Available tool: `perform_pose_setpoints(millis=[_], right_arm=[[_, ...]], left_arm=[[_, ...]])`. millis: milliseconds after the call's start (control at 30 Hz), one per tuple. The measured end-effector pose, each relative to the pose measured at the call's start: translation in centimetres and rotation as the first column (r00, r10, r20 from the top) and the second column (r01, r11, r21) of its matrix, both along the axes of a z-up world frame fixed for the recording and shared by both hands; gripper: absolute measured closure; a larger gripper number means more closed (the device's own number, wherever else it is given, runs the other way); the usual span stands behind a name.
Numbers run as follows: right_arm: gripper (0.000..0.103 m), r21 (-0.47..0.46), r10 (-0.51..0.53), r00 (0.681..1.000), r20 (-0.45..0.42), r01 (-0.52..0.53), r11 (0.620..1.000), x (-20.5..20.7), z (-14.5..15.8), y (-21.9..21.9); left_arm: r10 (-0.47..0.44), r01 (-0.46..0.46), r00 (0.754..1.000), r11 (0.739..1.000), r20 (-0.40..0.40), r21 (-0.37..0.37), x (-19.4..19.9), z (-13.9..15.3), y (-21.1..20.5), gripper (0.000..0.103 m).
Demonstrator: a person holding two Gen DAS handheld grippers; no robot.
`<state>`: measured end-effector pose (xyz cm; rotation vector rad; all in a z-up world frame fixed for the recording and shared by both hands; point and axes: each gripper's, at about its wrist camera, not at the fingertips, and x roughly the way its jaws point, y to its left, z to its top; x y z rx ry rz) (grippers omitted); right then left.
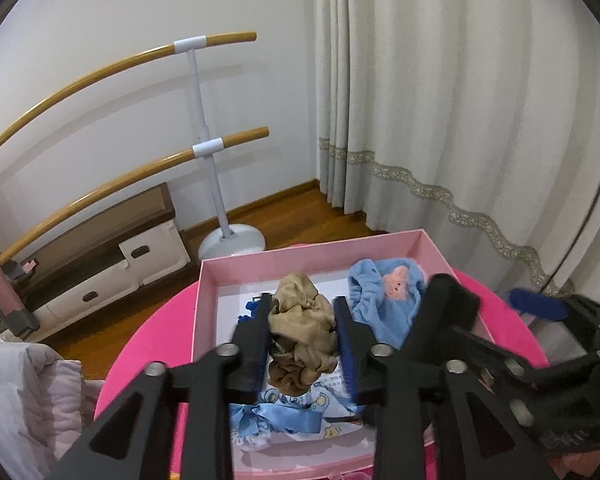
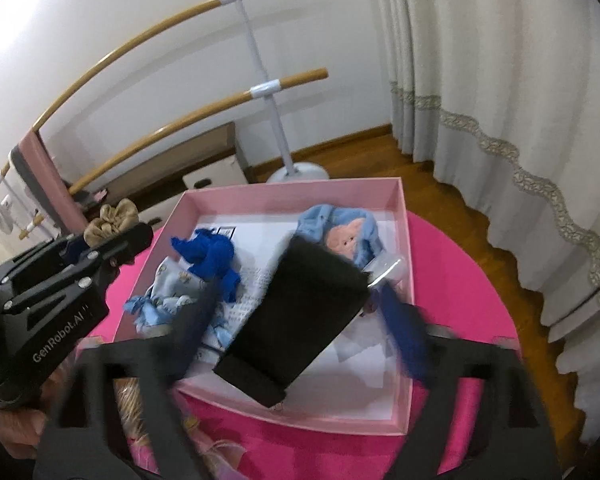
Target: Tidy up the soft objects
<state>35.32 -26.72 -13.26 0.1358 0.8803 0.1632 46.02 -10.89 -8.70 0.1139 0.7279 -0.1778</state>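
An open pink box sits on a round pink table. My left gripper is shut on a tan scrunchie and holds it in the air at the box's left side; the scrunchie also shows in the right wrist view. My right gripper stands wide open over the box. A black soft item lies tilted between its fingers, apart from both. Inside the box are a royal-blue scrunchie, a light-blue printed cloth and a blue cloth with a pink face.
Behind the table stand a ballet barre, a low drawer cabinet and a long cream curtain over a wooden floor. Pale quilted fabric lies to the left. Blond and pink items lie at the table's near edge.
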Motion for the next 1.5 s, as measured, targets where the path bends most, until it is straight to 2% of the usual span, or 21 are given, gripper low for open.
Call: perform_pose_setpoints(millis=[67, 133, 167, 233, 367, 733, 1100, 1500], right_arm=[[0.000, 0.017, -0.007, 1.000, -0.001, 0.007, 1.000, -0.2, 0.0, -0.4], [0.000, 0.028, -0.014, 1.000, 0.001, 0.014, 1.000, -0.3, 0.2, -0.8], [0.000, 0.024, -0.017, 1.000, 0.004, 0.017, 1.000, -0.5, 0.3, -1.0], [0.000, 0.019, -0.021, 1.000, 0.005, 0.020, 1.000, -0.4, 0.6, -1.0], [0.000, 0.022, -0.034, 0.999, 0.011, 0.034, 0.999, -0.7, 0.9, -1.2], [0.000, 0.025, -0.039, 0.997, 0.061, 0.037, 0.999, -3.4, 2.6, -0.6], [0.000, 0.033, -0.061, 0.985, 0.160, 0.056, 0.998, -9.0, 5.4, -0.2], [0.000, 0.055, -0.101, 0.961, 0.258, 0.089, 0.994, -15.6, 7.4, 0.3]], left_arm=[[0.022, -0.022, 1.000, 1.000, 0.013, 0.005, 0.7, 0.0, 0.2, 0.028], [0.034, -0.034, 0.999, 0.999, 0.027, -0.009, 1.0, 0.0, 0.3, 0.011], [0.036, -0.035, 0.999, 0.999, 0.033, -0.017, 1.0, -0.1, 0.5, 0.005], [0.042, -0.042, 0.998, 0.999, 0.042, -0.007, 0.9, -0.3, 0.5, 0.000], [0.042, -0.043, 0.998, 0.999, 0.052, 0.009, 0.1, -0.8, 0.2, 0.000], [0.066, -0.071, 0.992, 0.997, 0.104, 0.042, -5.8, -0.4, 1.3, 0.000], [0.075, -0.083, 0.981, 0.996, 0.179, 0.037, -13.7, 0.8, 3.5, 0.000], [0.093, -0.095, 0.972, 0.996, 0.214, -0.005, -22.1, 0.6, 6.0, 0.000]])
